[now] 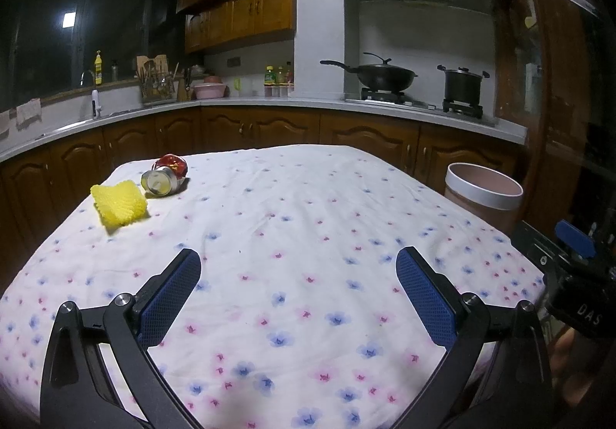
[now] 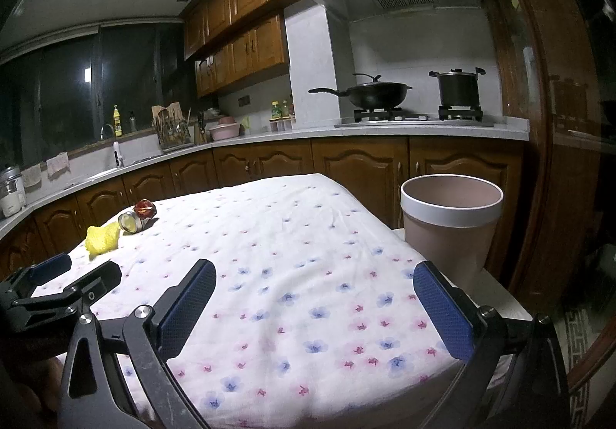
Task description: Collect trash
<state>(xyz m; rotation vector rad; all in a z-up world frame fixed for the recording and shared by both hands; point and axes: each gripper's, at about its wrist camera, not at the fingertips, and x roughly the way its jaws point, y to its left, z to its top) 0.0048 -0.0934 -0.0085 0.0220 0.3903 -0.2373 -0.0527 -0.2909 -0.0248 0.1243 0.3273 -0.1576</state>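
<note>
Three pieces of trash lie at the table's far left corner: yellow foam mesh sleeve point(image 1: 120, 206), silver metal can point(image 1: 161, 181) on its side, crumpled red wrapper point(image 1: 172, 162). Left gripper point(image 1: 298, 296) is nearer; right gripper point(image 2: 313, 307) sits beside the pink bin point(image 2: 450, 225). Both jaws apart, empty.

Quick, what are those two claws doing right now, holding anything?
Left claw: open, holding nothing, above the flowered tablecloth.
Right claw: open, holding nothing, near the pink bin.
</note>
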